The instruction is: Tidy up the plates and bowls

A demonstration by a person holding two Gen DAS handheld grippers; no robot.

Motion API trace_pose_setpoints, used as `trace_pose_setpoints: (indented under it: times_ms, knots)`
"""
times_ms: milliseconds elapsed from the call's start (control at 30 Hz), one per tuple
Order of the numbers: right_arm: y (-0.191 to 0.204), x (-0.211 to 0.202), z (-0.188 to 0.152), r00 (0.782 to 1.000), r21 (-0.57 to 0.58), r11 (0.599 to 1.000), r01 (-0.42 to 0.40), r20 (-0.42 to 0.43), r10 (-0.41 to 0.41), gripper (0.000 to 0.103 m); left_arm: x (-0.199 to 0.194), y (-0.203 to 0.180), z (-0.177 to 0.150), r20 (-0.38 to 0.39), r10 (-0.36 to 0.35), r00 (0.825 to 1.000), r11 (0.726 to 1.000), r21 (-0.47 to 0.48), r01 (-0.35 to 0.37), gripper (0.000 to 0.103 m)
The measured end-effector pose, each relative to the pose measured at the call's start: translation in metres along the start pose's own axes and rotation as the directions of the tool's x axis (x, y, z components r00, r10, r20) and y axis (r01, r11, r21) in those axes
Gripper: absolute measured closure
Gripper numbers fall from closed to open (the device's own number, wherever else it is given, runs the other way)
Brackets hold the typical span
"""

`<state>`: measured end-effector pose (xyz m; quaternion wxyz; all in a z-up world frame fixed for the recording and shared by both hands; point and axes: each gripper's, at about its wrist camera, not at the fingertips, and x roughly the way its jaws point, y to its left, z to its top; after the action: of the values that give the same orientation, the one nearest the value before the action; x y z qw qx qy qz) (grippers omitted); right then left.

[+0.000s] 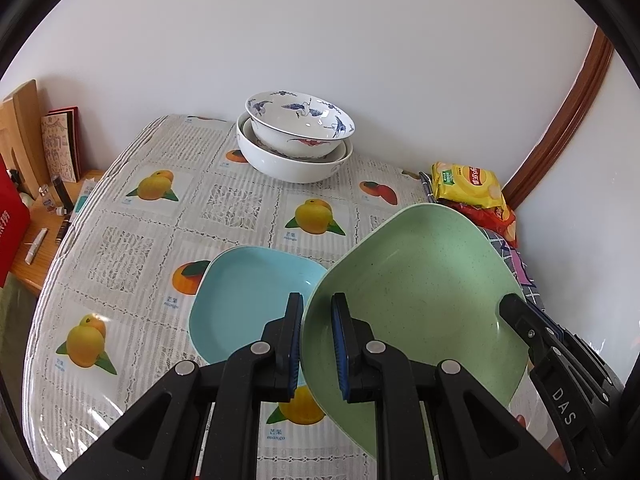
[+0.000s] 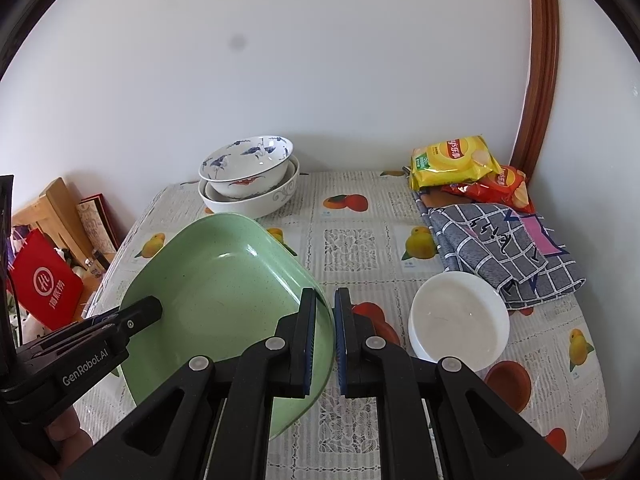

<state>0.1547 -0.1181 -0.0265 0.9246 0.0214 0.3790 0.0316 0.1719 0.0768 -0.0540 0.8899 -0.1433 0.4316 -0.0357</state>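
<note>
A green square plate [image 1: 416, 280] is held tilted above the table between both grippers. My left gripper [image 1: 318, 346] is shut on its left rim. My right gripper [image 2: 325, 344] is shut on its right rim; the plate also shows in the right wrist view [image 2: 224, 296]. A blue square plate [image 1: 248, 296] lies flat on the table just left of and under the green plate. Two stacked blue-and-white bowls [image 1: 296, 136] stand at the far edge by the wall, also in the right wrist view [image 2: 250, 176]. A small white bowl [image 2: 460, 320] sits right of my right gripper.
The table has a fruit-print cloth [image 1: 132, 248]. Chip bags [image 2: 452, 164] and a folded checked cloth [image 2: 504, 248] lie at the far right. A wall runs behind. A red bag [image 2: 44, 284] and a wooden side table [image 1: 44, 216] with small items are on the left.
</note>
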Motion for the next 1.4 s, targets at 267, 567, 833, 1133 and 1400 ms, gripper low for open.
trace_pose_setpoints:
  times_ms: [267,567,833,1133,1400]
  knots:
    - [0.008,0.015,0.001,1.000,-0.014,1.000,-0.014,-0.021,0.013,0.093,0.009,0.011,0.002,-0.015,0.014,1.000,1.000,-0.016,-0.015,0.089]
    - [0.022,0.036,-0.001,0.998,-0.032,0.999,-0.033,-0.056,0.032,0.093,0.021,0.032,0.003,-0.038,0.031,0.999,0.998,-0.047,-0.033,0.089]
    - [0.032,0.051,0.001,0.996,-0.049,0.998,-0.044,-0.074,0.040,0.093,0.028,0.044,0.006,-0.042,0.030,0.999,0.998,-0.063,-0.032,0.089]
    - [0.051,0.068,0.007,0.994,-0.087,0.994,-0.069,-0.086,0.062,0.093,0.034,0.063,0.011,-0.050,0.055,0.997,0.994,-0.093,-0.060,0.089]
    - [0.068,0.087,0.005,0.990,-0.113,0.989,-0.093,-0.116,0.079,0.092,0.044,0.080,0.010,-0.078,0.083,0.994,0.988,-0.124,-0.092,0.089]
